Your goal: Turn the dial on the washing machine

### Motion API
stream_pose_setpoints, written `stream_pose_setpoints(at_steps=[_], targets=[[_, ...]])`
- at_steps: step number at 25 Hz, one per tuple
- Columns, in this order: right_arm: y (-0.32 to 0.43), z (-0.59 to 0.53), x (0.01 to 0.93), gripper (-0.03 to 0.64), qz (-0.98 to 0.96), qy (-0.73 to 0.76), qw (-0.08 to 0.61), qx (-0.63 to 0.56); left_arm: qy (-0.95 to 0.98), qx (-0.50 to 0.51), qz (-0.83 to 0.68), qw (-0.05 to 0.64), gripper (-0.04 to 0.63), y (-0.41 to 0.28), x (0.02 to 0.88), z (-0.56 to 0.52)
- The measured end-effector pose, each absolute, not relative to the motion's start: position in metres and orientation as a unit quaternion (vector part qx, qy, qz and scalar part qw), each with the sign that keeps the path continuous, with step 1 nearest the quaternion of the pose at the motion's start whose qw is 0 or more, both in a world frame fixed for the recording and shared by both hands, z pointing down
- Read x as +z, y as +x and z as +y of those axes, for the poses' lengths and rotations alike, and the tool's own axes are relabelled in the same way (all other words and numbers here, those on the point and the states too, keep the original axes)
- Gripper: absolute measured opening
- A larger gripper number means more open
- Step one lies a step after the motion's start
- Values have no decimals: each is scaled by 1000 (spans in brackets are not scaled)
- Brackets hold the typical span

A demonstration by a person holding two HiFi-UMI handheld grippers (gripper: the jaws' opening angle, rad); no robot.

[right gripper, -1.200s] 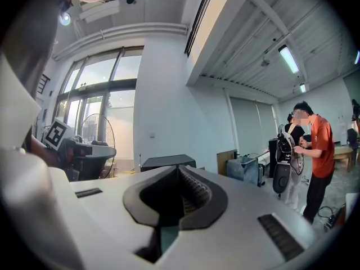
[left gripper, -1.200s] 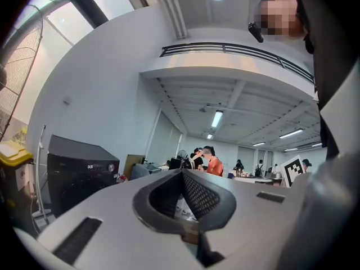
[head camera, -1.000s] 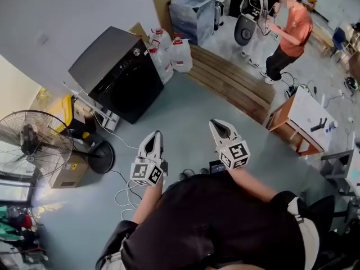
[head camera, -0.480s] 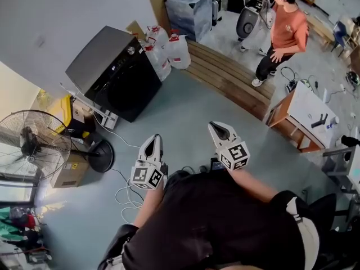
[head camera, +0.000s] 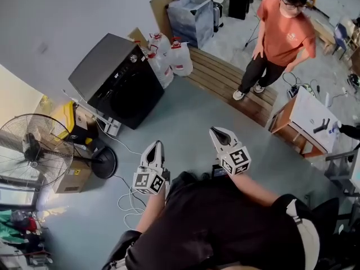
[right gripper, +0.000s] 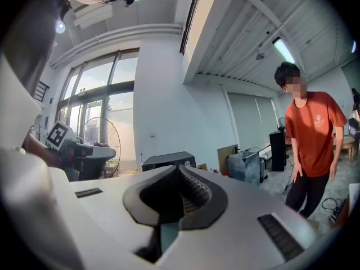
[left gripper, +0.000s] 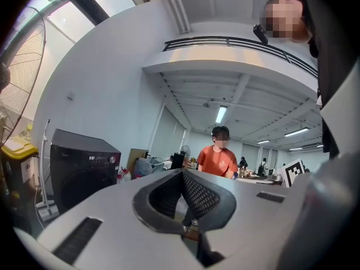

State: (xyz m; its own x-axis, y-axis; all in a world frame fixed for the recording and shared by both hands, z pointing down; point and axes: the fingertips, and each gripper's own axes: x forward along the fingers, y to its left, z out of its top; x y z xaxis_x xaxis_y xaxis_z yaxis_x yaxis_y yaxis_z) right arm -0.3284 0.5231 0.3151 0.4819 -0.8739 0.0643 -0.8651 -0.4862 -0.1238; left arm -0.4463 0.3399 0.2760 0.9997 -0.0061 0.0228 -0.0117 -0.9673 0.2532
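Grey floor (head camera: 185, 111); left gripper (head camera: 154, 146), right gripper (head camera: 217, 131) level, side by side, jaws closed, empty; washing machine (head camera: 118, 77) well apart.

You are holding the left gripper (head camera: 154, 146) and the right gripper (head camera: 217, 132) side by side at lower centre, each with its jaws together. The washing machine (head camera: 121, 86) is standing well apart at upper left, its dial (head camera: 134, 58) untouched. A person in an orange shirt (head camera: 287, 35) is standing at upper right.
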Motion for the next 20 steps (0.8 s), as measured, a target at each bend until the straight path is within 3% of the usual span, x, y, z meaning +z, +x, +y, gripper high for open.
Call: stream_pose_setpoints(at_steps=[10,20], targets=[[-288,461,337,26,527,-846,21,-77,988,16,-41,147,14,-422,305,277],[-200,341,326,26,553,-830,-1,-70,986,8,-45,163,14,-324,309,173]])
